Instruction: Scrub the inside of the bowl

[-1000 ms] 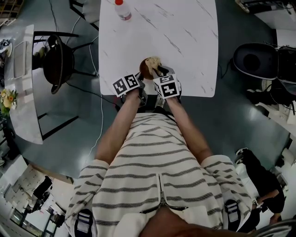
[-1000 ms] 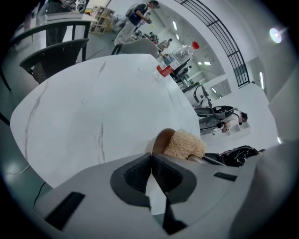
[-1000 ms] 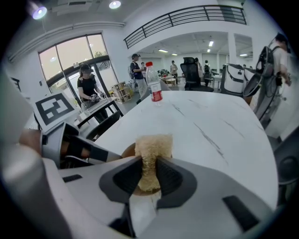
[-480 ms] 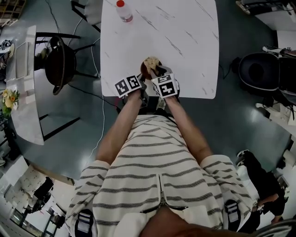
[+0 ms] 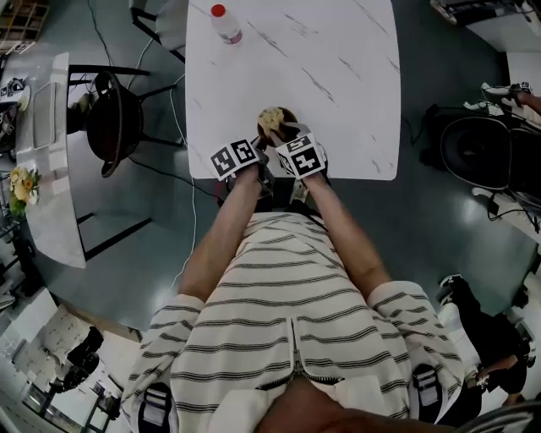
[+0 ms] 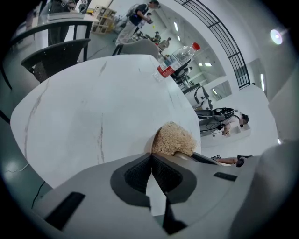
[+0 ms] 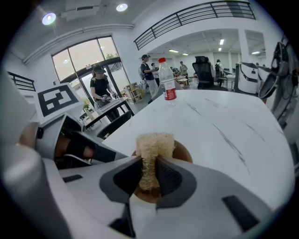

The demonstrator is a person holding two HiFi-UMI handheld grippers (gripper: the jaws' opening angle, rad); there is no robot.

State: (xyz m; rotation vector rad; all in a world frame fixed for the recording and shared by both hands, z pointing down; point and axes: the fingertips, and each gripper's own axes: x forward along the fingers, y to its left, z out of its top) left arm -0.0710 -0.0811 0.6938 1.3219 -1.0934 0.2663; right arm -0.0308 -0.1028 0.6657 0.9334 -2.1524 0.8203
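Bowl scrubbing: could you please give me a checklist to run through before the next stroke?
1. Right gripper shut on sponge: ok.
2. Sponge reaches into bowl: ok, its lower end sits inside the rim.
3. Left gripper steadying bowl: cannot tell. Its jaws are together by the bowl, but no hold on the rim shows.
4. Bowl fully on table: ok.
5. Bottle out of the way: ok, it stands far across the table.
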